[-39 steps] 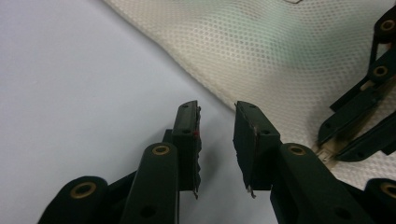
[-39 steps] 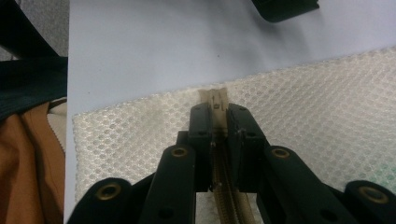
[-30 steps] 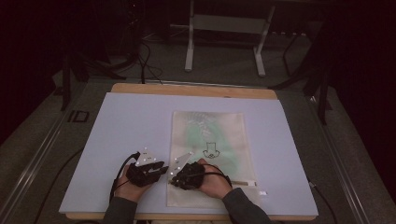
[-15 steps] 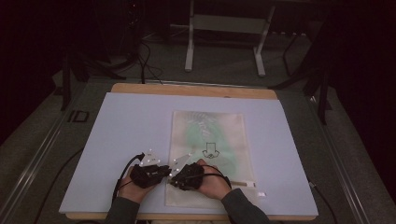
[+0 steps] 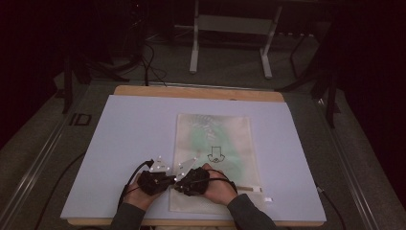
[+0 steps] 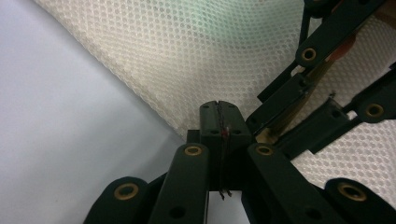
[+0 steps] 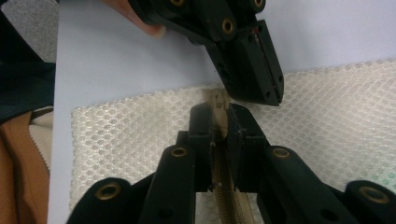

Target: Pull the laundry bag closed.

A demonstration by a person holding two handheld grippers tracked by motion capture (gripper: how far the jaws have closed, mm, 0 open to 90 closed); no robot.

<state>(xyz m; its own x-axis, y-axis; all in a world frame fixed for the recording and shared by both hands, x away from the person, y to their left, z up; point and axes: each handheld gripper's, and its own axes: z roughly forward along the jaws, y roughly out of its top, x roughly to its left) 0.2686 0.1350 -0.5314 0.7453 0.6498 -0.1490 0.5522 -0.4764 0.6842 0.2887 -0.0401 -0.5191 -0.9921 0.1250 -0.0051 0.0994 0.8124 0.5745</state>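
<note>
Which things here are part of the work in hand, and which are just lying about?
In the job:
- mesh bag
- its zipper
- left gripper, jaws just closed at the bag's corner
- right gripper, jaws just opening, zipper between them

Lying about:
- white board
- metal stand behind the table
- floor cables

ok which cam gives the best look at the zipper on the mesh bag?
Right gripper view: the zipper runs up between that gripper's slightly parted jaws, teeth and tape end visible. Left gripper view shows a tan strip of it behind the right gripper's linkage. High view shows it as a thin line near the mesh bag's near edge.
</note>
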